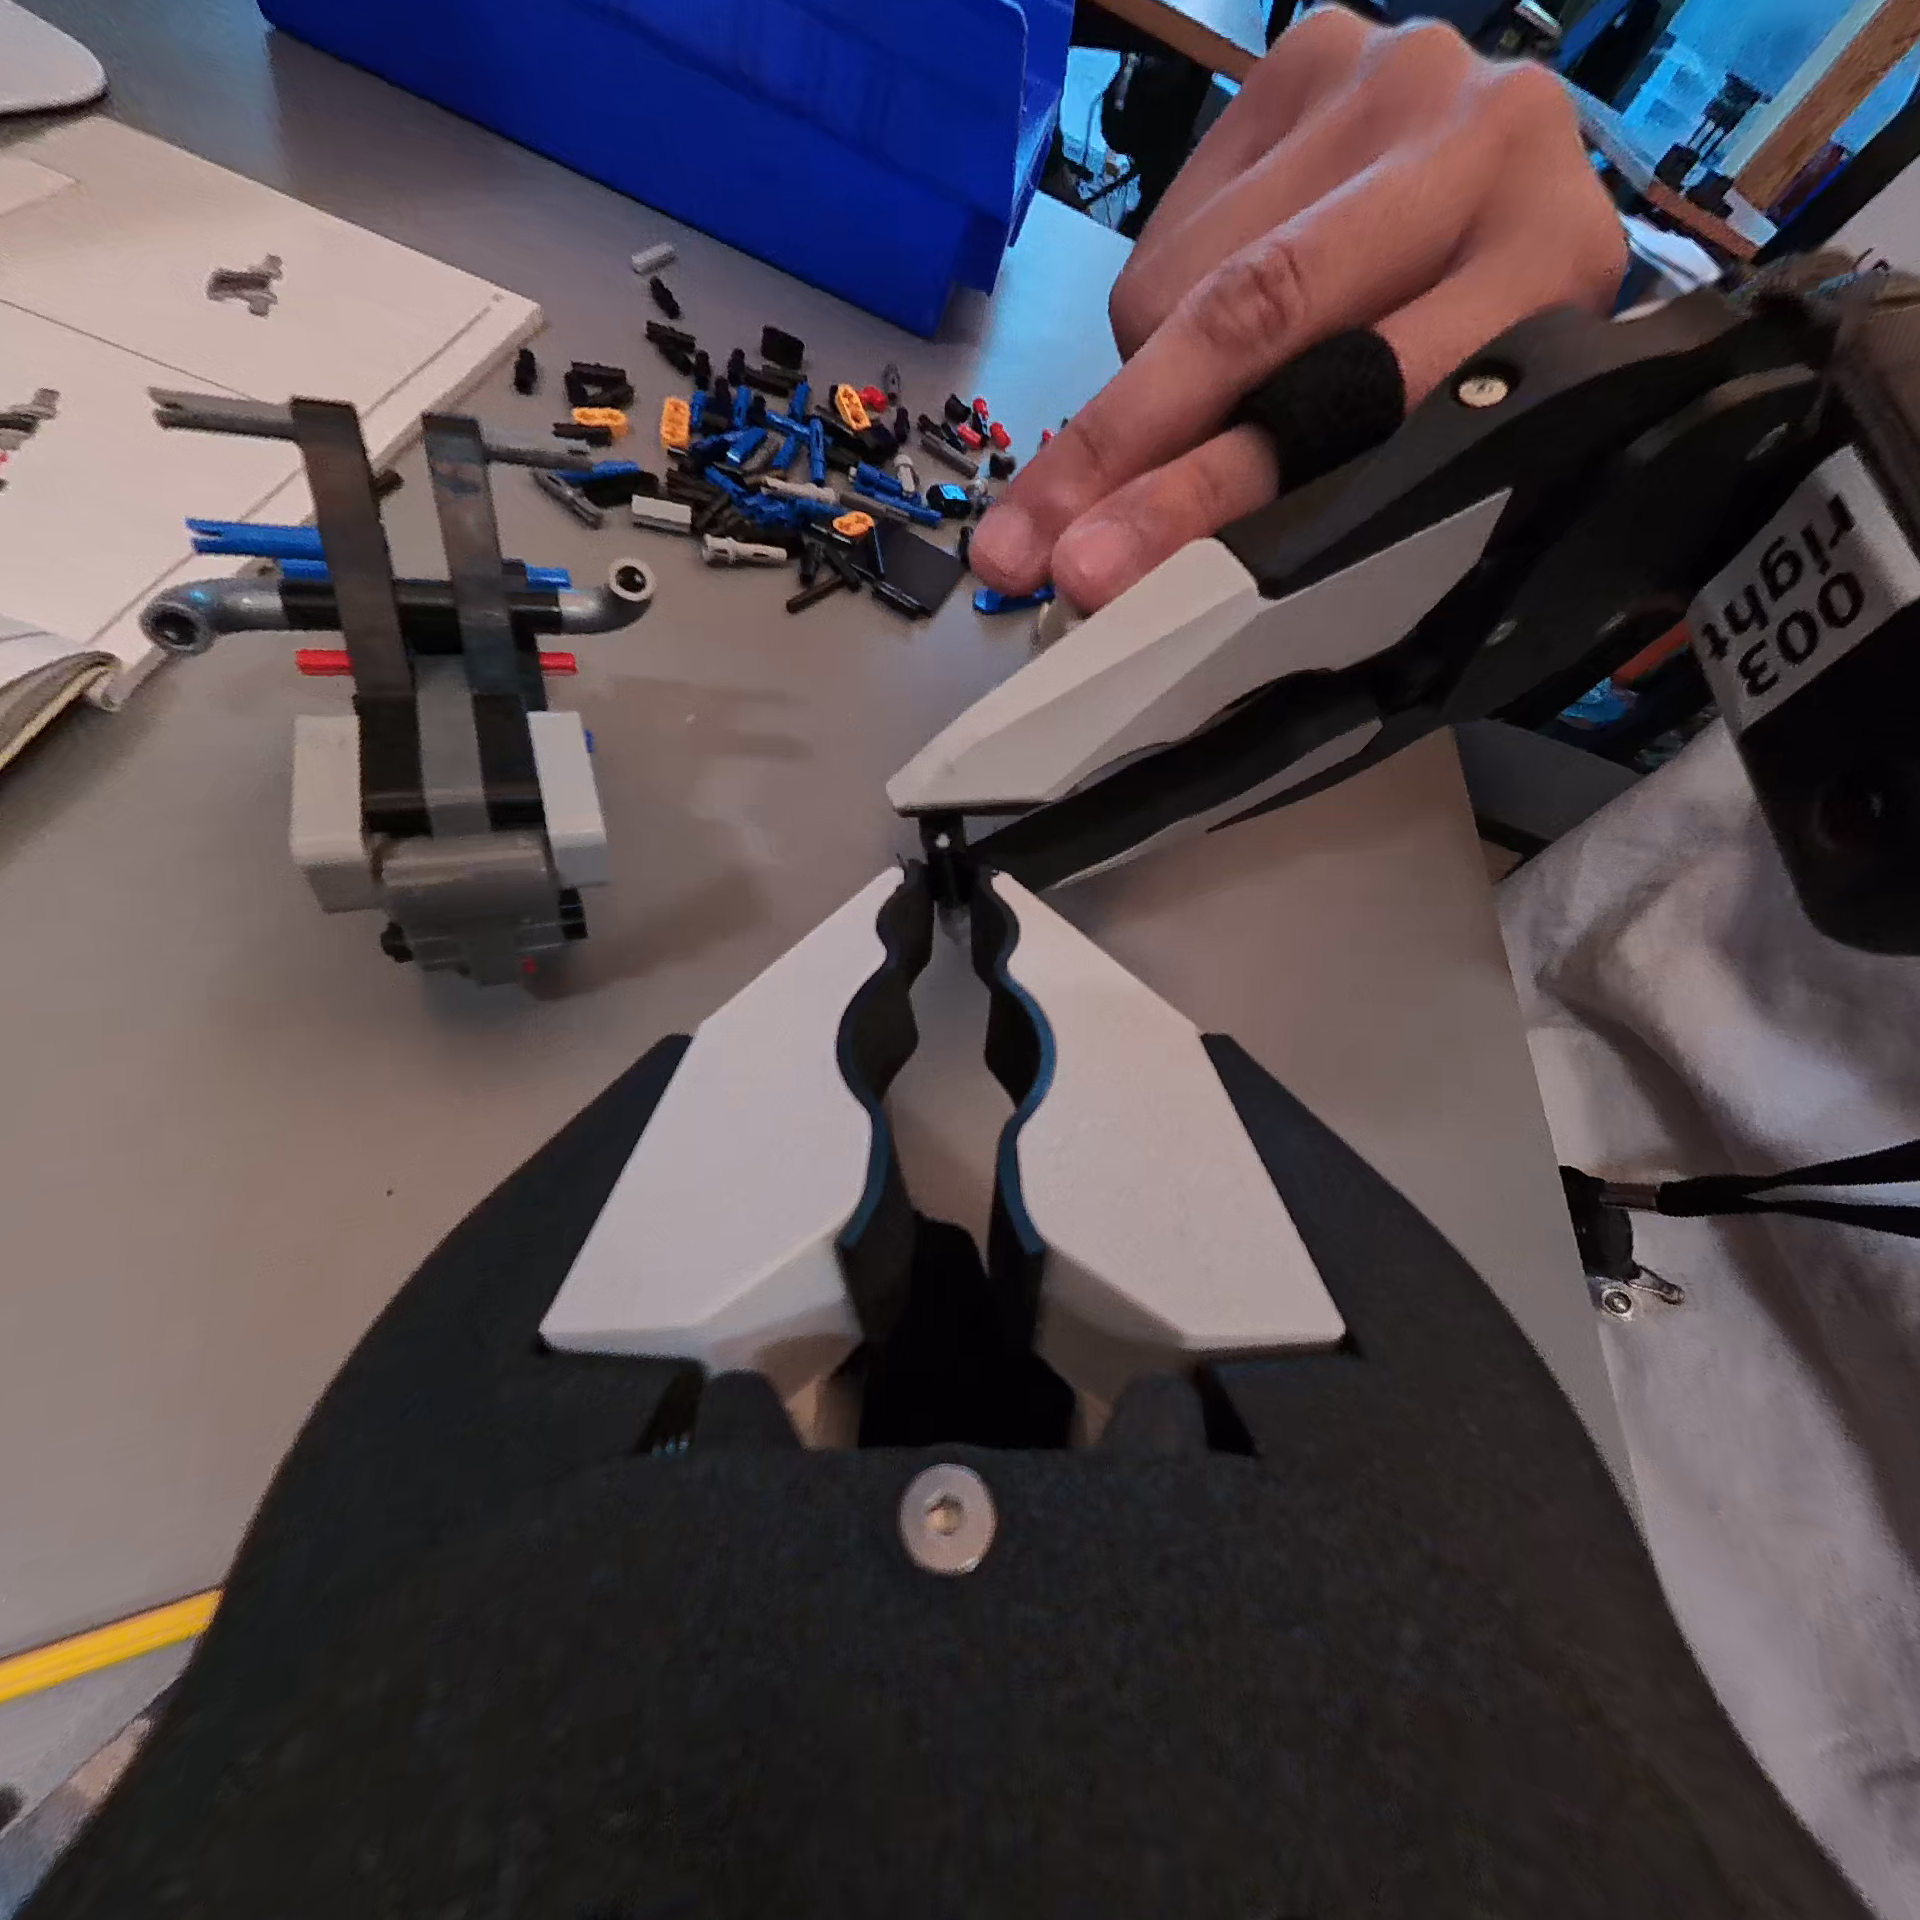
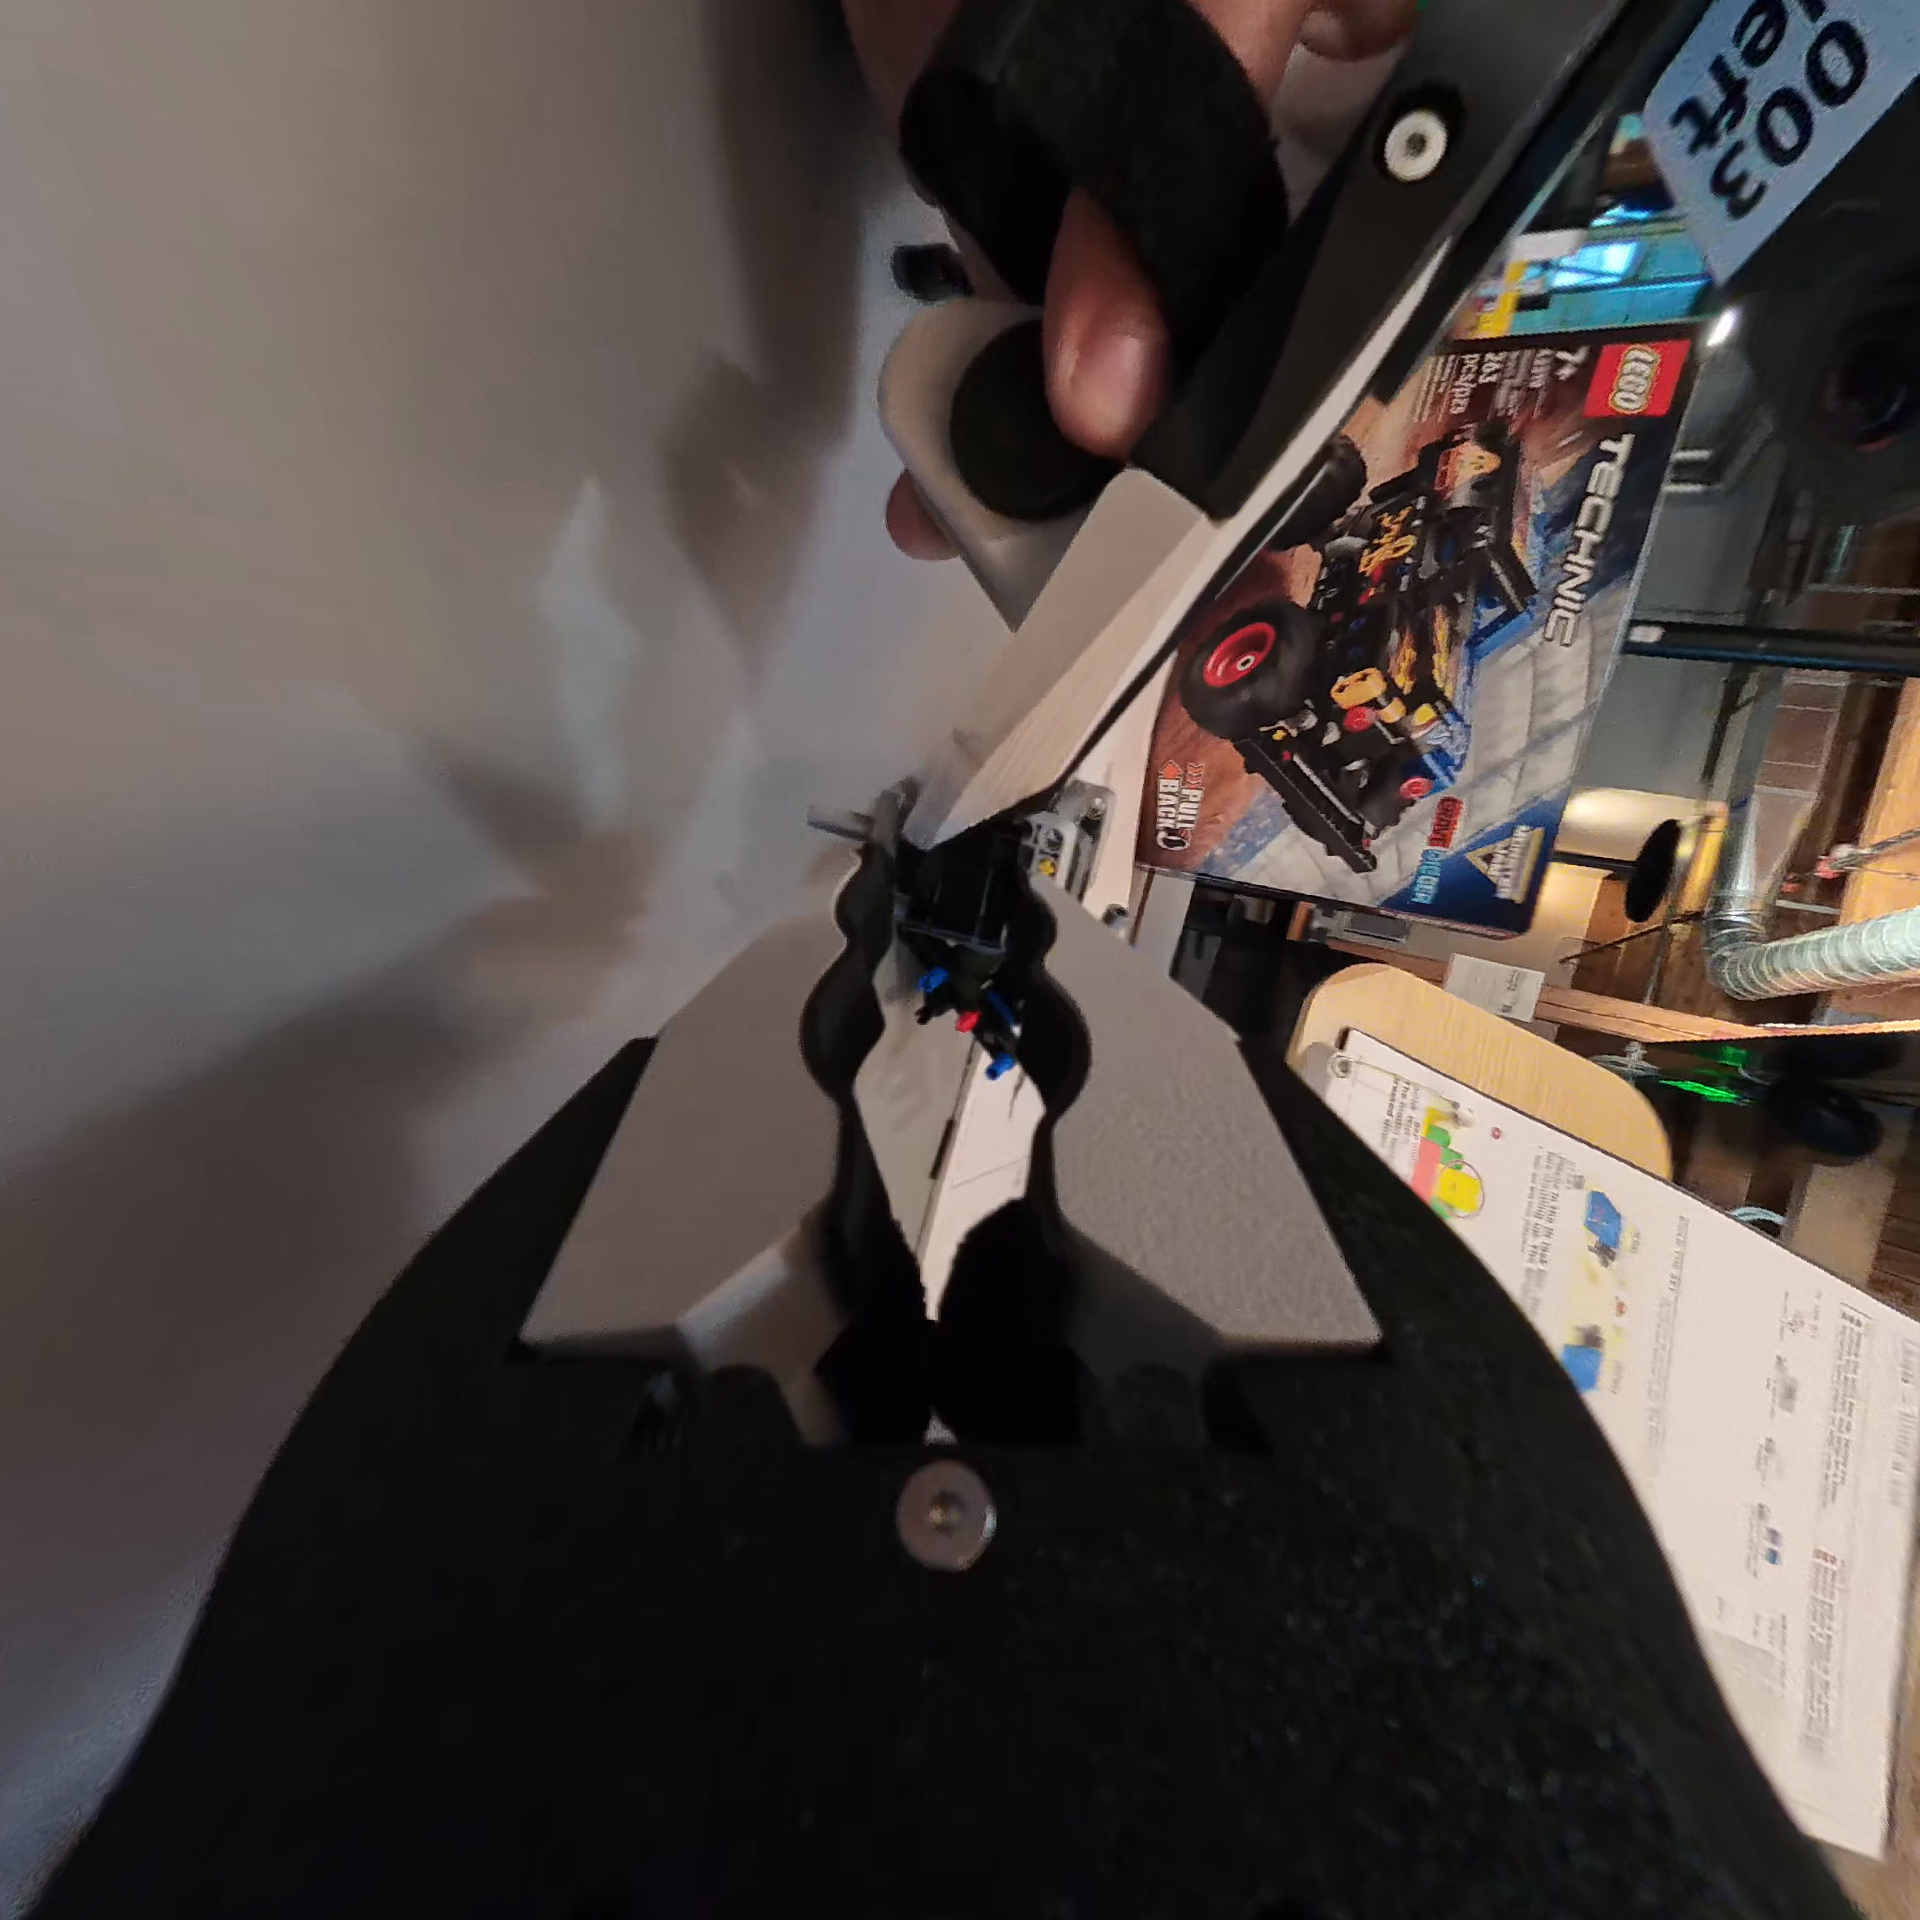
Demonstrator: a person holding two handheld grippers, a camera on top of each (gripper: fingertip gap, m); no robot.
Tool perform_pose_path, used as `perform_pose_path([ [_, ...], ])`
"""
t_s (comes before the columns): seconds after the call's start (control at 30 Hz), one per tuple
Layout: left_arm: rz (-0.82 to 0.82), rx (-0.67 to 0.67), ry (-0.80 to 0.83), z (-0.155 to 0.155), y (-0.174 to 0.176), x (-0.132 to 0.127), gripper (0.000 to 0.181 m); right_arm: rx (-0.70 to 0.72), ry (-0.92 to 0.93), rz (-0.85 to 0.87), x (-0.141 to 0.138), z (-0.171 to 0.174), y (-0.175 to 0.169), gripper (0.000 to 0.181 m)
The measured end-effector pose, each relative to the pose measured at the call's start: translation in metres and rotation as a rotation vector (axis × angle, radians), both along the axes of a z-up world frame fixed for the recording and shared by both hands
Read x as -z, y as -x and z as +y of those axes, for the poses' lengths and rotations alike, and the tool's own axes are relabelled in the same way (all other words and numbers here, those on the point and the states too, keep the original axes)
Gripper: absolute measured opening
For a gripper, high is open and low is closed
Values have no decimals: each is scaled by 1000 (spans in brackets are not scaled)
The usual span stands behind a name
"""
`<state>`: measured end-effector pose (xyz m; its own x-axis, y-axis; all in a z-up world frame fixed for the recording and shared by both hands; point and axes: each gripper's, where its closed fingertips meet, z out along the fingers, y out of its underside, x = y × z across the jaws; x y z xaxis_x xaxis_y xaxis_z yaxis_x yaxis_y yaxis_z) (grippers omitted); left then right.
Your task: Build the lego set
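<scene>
Meeting tip to tip above the grey table, the two hand-held grippers are sharing one small black piece. The left gripper is reaching toward 12 o'clock in its own view, its grey fingers nearly closed and pinching the lower end of that piece between their tips. The right gripper is coming in from 2 o'clock, a hand wrapped over its handle, and its fingers are drawn close together on the upper end of the same piece.

In the right wrist view, the right gripper is pressing its wavy black pads on a small black piece, with a thin pin sticking out toward 9 o'clock; much of this view is blurred, so the exact seating is hard to tell. The left gripper is crossing in from 1 o'clock there.

A partly built assembly of grey, black, blue and red parts is standing on the table at 10 o'clock in the left wrist view, well apart from the grippers. A scatter of loose pieces is lying at 12 o'clock, near a blue bin. An open instruction booklet is lying at 10 o'clock. The set's box is showing at 2 o'clock in the right wrist view.
</scene>
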<state>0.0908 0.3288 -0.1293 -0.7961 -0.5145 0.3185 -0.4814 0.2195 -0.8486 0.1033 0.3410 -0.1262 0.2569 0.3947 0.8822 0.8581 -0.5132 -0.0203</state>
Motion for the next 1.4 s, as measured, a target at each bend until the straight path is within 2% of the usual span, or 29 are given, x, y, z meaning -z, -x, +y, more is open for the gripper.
perform_pose_path([
  [0.13,-11,-16,3,1,-2,-1,4,5,-32,33,-1,2,-2,18],
  [0.27,-16,-46,97,7,-7,-15,5,47,-133,239,-14,7,-6,19],
  [0.4,48,-34,214,8,-6,-24,5,23,-196,384,-21,6,-5,24],
  [0.5,20,-5,247,5,-2,-30,5,-2,-216,583,-26,2,-3,30],
  [0.6,-152,-8,127,8,-3,-32,5,-33,-232,863,-37,-5,1,33],
  [0.67,-318,-11,20,8,-1,-37,5,-47,-157,1152,-37,-12,11,35],
  [0.7,-412,-19,-36,8,-1,-40,5,-31,-118,1304,-36,-13,13,42],
  [0.8,-757,-91,-269,11,-3,-50,5,-64,-55,1791,-51,-13,24,48],
  [0.87,-922,-134,-390,11,-2,-56,5,-82,-51,1962,-58,-11,25,43],
  [0.93,-1009,-158,-429,9,0,-62,5,-126,-67,2013,-63,-9,30,37],
  [1.07,-1048,-149,-427,11,3,-69,5,-176,-82,2051,-71,-10,33,29],
  [1.4,-1157,-147,-523,5,9,-69,5,-137,-134,2017,-67,-5,26,38],
])
